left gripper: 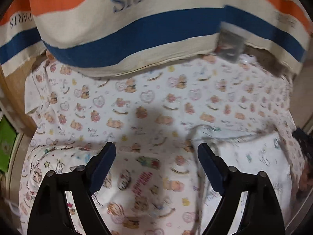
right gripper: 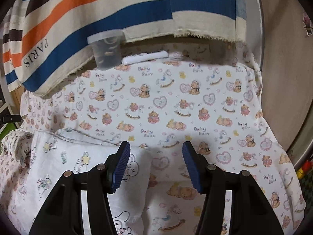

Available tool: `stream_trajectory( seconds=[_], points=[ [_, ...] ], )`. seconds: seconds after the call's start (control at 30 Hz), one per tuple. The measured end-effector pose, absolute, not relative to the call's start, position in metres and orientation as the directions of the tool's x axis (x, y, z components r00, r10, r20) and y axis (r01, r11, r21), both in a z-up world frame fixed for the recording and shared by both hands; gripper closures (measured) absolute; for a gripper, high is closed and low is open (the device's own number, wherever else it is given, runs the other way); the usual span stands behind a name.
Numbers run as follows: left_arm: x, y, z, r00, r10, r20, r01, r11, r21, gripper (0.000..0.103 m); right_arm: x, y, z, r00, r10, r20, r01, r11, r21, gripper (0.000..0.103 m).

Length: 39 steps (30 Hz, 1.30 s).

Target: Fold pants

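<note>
Right wrist view: right hand-held gripper jaws apart, empty, over folded white pants on bear-print sheet. Left hand-held gripper wide, empty.

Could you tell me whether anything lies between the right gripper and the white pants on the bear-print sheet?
Nothing visible does. The right gripper is open just over the edge of the white pants, with only the bear-print sheet beneath. The plastic cup and white stick sit far back, clear of them.
</note>
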<state>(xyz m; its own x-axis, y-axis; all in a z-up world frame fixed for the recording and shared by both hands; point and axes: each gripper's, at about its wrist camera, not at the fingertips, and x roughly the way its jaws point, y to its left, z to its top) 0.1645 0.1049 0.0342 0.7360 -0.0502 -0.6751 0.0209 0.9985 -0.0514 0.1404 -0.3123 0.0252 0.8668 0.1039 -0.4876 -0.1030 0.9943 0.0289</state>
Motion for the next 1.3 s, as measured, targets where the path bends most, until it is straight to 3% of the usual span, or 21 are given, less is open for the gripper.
stream_trajectory(
  seconds=[0.17,0.4,0.63,0.77,0.8,0.83,0.87,0.9,0.97,1.03,1.07,1.1,1.3],
  points=[
    [0.101,0.072,0.023,0.758,-0.135,-0.638,0.114,0.991,-0.075,0.017,0.112,-0.306,0.03,0.85,0.191,-0.491,-0.189,0.981,0.054,0.046],
    [0.026,0.039,-0.032,0.757,-0.061,-0.651,0.079,0.997,-0.002,0.017,0.014,-0.305,0.015,0.847,0.264,-0.461,-0.254,0.964,0.084,0.045],
    [0.012,0.039,-0.066,0.719,-0.087,-0.689,0.039,0.996,-0.084,0.017,-0.018,-0.305,-0.027,0.79,0.284,-0.543,-0.21,0.958,0.195,0.045],
    [0.009,0.046,-0.078,0.702,-0.157,-0.695,0.054,0.984,-0.167,0.018,-0.04,-0.303,-0.049,0.785,0.262,-0.561,-0.197,0.965,0.175,0.03],
    [0.008,0.046,-0.078,0.7,-0.173,-0.693,0.059,0.981,-0.185,0.021,-0.043,-0.302,-0.052,0.784,0.267,-0.56,-0.203,0.963,0.175,0.03],
    [0.007,0.046,-0.076,0.706,-0.185,-0.684,0.068,0.979,-0.195,0.034,-0.044,-0.301,-0.053,0.781,0.277,-0.56,-0.212,0.961,0.181,0.03],
    [0.005,0.046,-0.074,0.715,-0.199,-0.67,0.076,0.975,-0.209,0.052,-0.043,-0.3,-0.055,0.774,0.291,-0.562,-0.218,0.956,0.195,0.03],
    [0.004,0.046,-0.074,0.713,-0.211,-0.669,0.081,0.972,-0.221,0.061,-0.04,-0.3,-0.057,0.766,0.302,-0.568,-0.22,0.953,0.21,0.03],
    [0.005,0.043,-0.076,0.69,-0.251,-0.679,0.102,0.962,-0.252,0.099,-0.033,-0.3,-0.062,0.746,0.323,-0.583,-0.216,0.945,0.247,0.031],
    [0.002,0.039,-0.077,0.688,-0.272,-0.672,0.117,0.957,-0.267,0.102,-0.026,-0.299,-0.068,0.723,0.327,-0.609,-0.203,0.943,0.265,0.061],
    [-0.001,0.037,-0.075,0.699,-0.265,-0.665,0.117,0.959,-0.259,0.103,-0.025,-0.299,-0.07,0.716,0.332,-0.615,-0.201,0.94,0.275,0.086],
    [-0.005,0.035,-0.072,0.714,-0.249,-0.655,0.113,0.963,-0.243,0.103,-0.026,-0.3,-0.069,0.721,0.333,-0.608,-0.198,0.939,0.279,0.094],
    [-0.032,0.034,-0.045,0.774,-0.237,-0.587,0.122,0.966,-0.228,0.103,-0.048,-0.314,-0.049,0.775,0.276,-0.569,-0.173,0.958,0.229,0.099]
  ],
)
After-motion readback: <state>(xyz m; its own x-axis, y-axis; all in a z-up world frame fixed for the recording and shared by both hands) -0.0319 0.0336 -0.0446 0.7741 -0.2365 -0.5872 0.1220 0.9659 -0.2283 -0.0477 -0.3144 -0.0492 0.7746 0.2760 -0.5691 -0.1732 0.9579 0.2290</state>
